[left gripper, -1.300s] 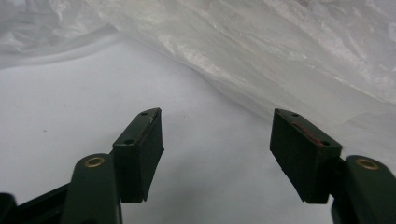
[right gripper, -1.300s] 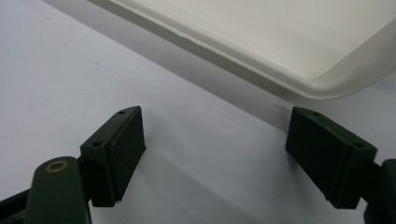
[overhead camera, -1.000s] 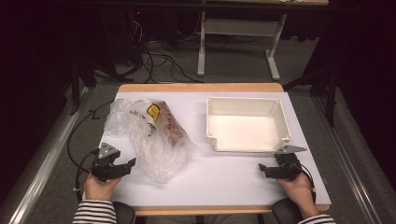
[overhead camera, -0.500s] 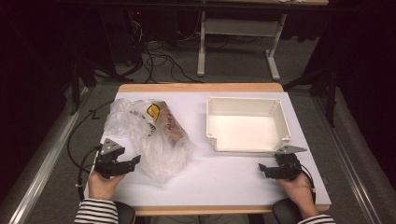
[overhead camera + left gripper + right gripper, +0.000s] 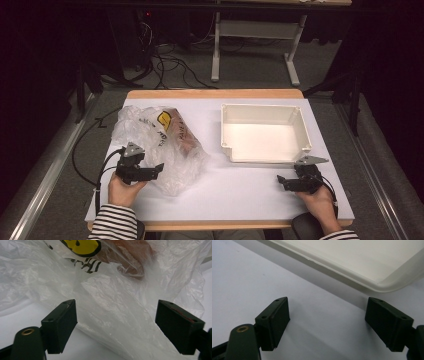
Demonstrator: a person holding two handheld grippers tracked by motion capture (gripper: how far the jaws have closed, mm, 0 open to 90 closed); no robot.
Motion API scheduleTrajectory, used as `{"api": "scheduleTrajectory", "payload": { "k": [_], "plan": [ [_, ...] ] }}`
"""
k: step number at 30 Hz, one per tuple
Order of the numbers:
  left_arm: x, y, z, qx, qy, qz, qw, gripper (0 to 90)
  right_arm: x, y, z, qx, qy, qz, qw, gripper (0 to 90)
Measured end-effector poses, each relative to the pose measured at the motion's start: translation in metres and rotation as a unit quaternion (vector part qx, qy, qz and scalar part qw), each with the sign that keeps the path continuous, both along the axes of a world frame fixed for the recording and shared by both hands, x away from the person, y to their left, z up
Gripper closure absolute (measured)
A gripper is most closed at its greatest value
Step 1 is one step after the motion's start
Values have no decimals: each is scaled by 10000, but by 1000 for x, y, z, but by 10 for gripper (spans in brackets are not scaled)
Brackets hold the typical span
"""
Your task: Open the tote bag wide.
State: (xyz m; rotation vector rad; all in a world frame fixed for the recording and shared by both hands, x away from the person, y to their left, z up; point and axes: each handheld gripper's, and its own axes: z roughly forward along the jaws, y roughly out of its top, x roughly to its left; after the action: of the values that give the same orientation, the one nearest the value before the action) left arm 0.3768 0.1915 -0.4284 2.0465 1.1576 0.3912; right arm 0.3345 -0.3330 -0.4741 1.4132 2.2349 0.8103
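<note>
Left claw (image 5: pixel 159 168): I am seeing it lower left of the high view, jaws just opening wide, film lying between them unpressed.
Bag: the crumpled clear plastic bag (image 5: pixel 155 140) with a yellow label and brown contents is lying on the left half of the white desk (image 5: pixel 240 180).
Right claw (image 5: pixel 281 181): I am holding it lower right, jaws standing apart over bare desk.
Tray: the cream rectangular plastic tray (image 5: pixel 265 111) is sitting upper right.

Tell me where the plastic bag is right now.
In the high view the plastic bag lies on the left half of the white table, left of the cream bin, with the left hand-held gripper at its near edge, jaws open around a fold.
</note>
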Motion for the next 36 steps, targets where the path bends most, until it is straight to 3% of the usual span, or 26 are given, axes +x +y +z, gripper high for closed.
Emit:
{"api": "scheduleTrajectory", "payload": {
  "k": [9, 18, 28, 36],
  "plan": [
    [18, -8, -14, 233, 256, 112, 9993, 138, 0, 0, 0, 1, -15, -9, 10000, 200],
    [39, -5, -30, 590, 476, 372, 9964, 132, 0, 0, 0, 0, -10, 9, 10000, 200],
    [47, -4, -40, 832, 541, 404, 9942, 162, -1, 0, 0, 4, -27, 3, 10000, 201],
    [48, -2, -40, 815, 545, 267, 9948, 346, -1, 0, 0, 7, -12, 13, 10000, 200]
  ]
}}
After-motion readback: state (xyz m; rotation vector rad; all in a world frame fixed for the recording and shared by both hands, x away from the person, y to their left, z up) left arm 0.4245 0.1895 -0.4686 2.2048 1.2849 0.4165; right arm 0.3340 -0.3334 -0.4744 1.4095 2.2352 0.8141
